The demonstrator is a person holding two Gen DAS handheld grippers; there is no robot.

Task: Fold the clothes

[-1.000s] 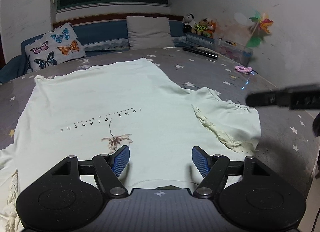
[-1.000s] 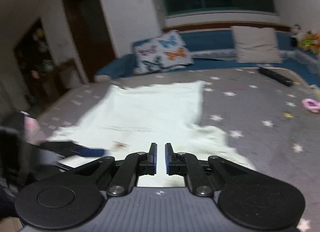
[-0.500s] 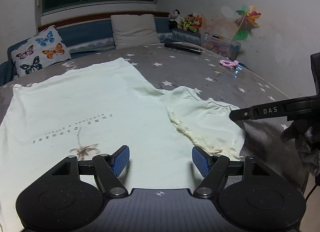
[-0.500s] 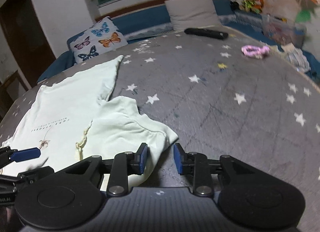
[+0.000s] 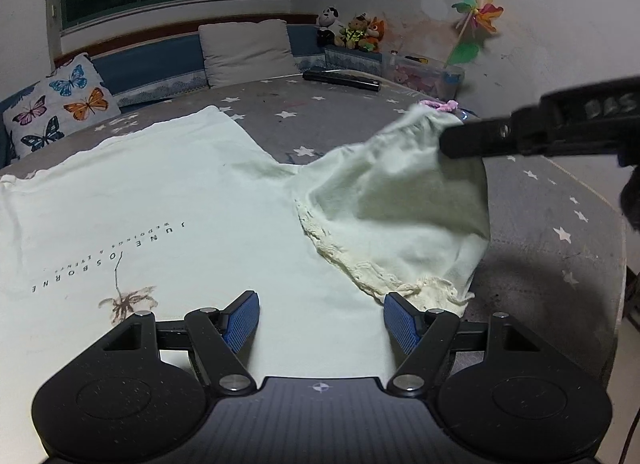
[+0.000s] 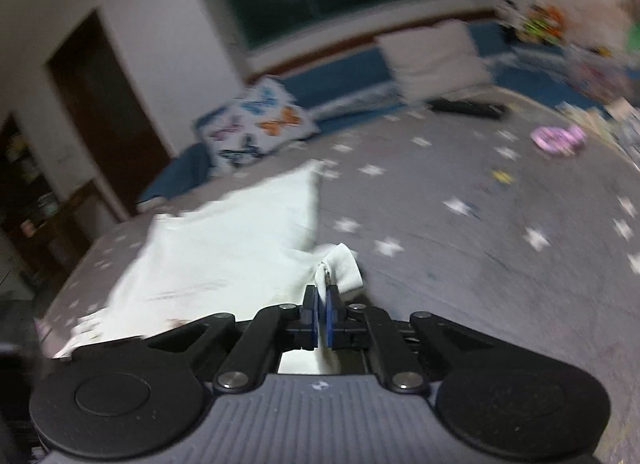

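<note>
Bed (image 5: 352,120): grey cover with white stars; carries everything below. Right-wrist view is motion-blurred, so fine detail there is unreliable.

Shirt (image 5: 168,200): pale, lying flat across the near left part of the bed, printed side up. Lettering and a small brown flower print face the near edge. Hem runs toward the far edge.

Sleeve (image 5: 404,200): right-side sleeve of the shirt, lifted off the bed by its tip and hanging in a slack fold. Frilled seam where it joins the body still lies on the bed, near the near right corner. Shadow falls on the cover beneath it.

Left hand-held gripper (image 5: 320,319): fingers spread wide, blue pads (image 5: 240,320) apart, nothing between them. Sits low over the near edge of the shirt.

Right hand-held gripper (image 6: 321,322): pads pressed together with the sleeve tip pinched between them; cloth bunches out just beyond the tips. In the left-wrist view it enters from the right edge as a dark bar meeting the raised sleeve.

Pillows: butterfly pillow (image 5: 56,108) at the far left corner, plain pillow (image 5: 246,52) along the far edge.

Remote (image 5: 340,79): dark, lying near the far edge, well apart from the shirt.

Pink item (image 6: 558,138): small, near the right edge of the bed; too blurred to identify.
</note>
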